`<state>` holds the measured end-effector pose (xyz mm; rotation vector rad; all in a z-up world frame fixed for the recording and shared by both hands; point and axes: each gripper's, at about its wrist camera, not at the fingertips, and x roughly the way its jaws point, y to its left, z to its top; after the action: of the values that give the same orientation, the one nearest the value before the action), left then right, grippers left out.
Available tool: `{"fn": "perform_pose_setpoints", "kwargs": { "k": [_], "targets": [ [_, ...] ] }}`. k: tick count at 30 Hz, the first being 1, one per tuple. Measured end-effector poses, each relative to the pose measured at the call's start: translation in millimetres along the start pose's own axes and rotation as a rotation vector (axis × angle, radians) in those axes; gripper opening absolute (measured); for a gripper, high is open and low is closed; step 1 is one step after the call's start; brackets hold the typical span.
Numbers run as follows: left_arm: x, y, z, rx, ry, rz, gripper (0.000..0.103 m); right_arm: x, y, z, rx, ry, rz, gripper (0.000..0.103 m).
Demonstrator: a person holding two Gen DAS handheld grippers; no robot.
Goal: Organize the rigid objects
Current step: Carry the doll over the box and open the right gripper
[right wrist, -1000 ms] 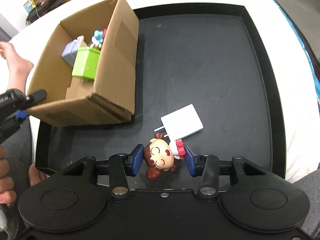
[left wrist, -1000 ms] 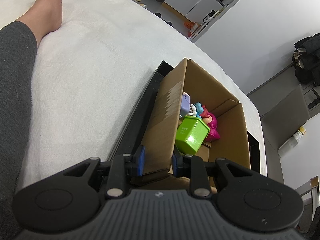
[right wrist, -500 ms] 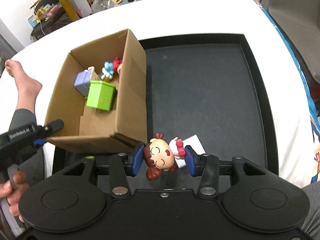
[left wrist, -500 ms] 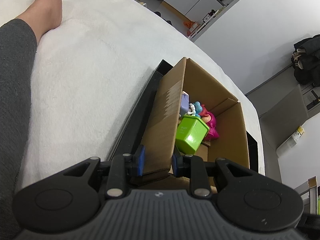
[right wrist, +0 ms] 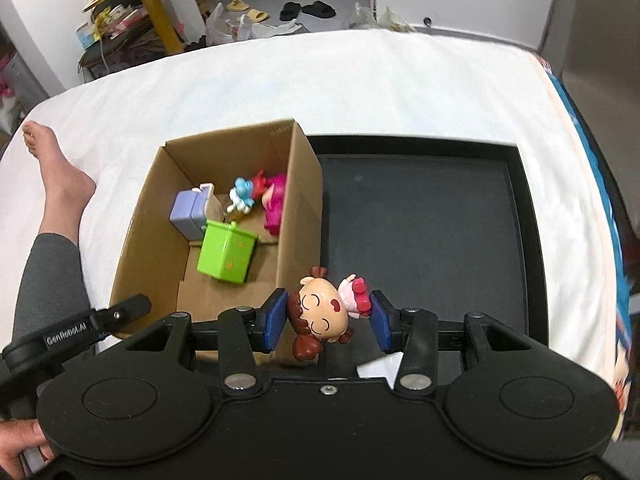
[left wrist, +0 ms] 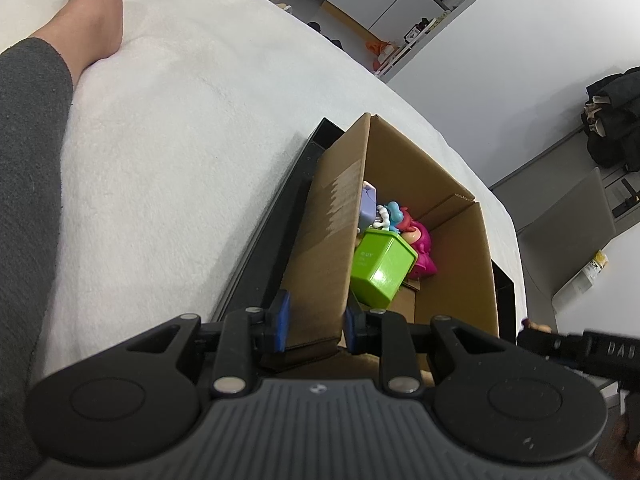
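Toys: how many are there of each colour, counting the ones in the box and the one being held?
Green box toy: 1
Purple box toy: 1
Blue figure: 1
Pink figure: 1
Brown-haired doll, held by the right gripper: 1
Total: 5

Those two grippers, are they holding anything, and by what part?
The right gripper holds a doll figurine across its head and body. The left gripper clamps the near wall of the cardboard box.
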<state>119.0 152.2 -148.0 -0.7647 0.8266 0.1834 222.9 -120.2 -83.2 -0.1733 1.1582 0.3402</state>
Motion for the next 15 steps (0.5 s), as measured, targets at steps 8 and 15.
{"fn": "perform_pose_setpoints", "kwargs": {
  "k": [8,15],
  "targets": [
    [0.0,0.0,0.1,0.0,0.0,0.001,0.025,-3.2,13.9,29.3,-0.085,-0.02,-0.006,0.044],
    [-0.6,0.1,0.1,-0.004,0.002,-0.003,0.025,0.6,33.4,50.0,-0.132,-0.027,0.015,0.044]
  ]
}}
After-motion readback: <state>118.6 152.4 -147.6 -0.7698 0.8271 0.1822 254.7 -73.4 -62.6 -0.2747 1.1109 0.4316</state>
